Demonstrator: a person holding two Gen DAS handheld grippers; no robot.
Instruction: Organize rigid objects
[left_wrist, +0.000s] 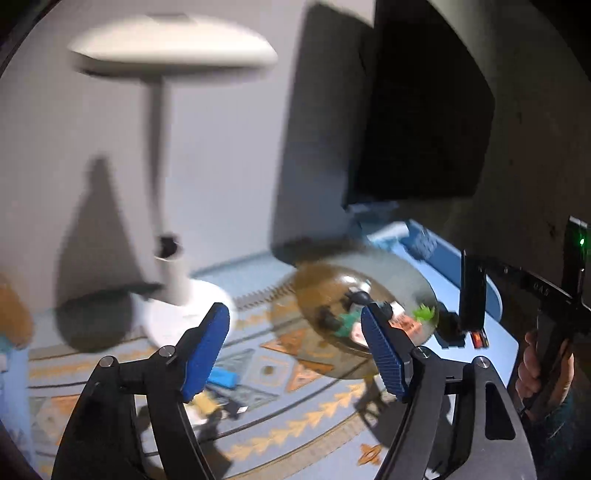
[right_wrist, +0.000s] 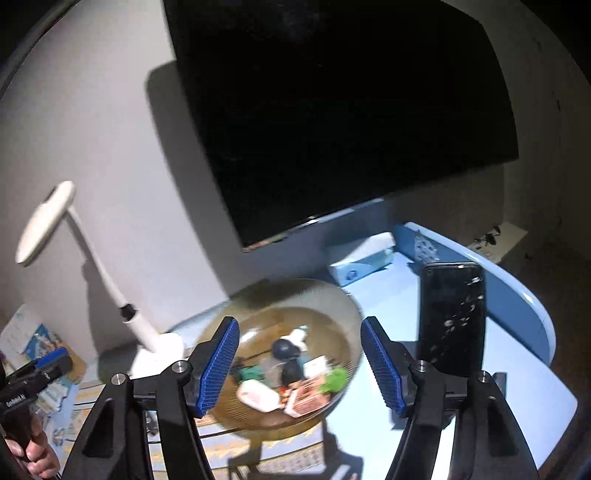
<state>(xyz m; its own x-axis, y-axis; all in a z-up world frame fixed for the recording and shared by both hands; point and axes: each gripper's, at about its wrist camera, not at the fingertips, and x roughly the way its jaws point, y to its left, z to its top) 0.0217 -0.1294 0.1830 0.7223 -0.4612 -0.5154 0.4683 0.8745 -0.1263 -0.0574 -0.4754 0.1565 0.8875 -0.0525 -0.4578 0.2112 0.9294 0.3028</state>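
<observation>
The glass bowl (right_wrist: 280, 354) of small toys (right_wrist: 295, 373) sits on the blue table (right_wrist: 517, 402), at the patterned mat's (left_wrist: 288, 424) two o'clock corner. The right gripper (right_wrist: 299, 365) hovers just before the bowl, tilted downward, its blue pads (right_wrist: 218, 369) spread wide and holding nothing. The left gripper (left_wrist: 295, 350) hangs over the mat, likewise wide apart and empty; a blue block (left_wrist: 223, 378) lies below it. At nine o'clock in the right view a hand (right_wrist: 37, 454) grips the left handle, its white lettering too blurred to read. A phone (right_wrist: 450, 321) stands upright at the bowl's three o'clock; a white lamp (left_wrist: 166, 166) and dark screen (right_wrist: 332, 110) stand behind. The toys are blurred.
</observation>
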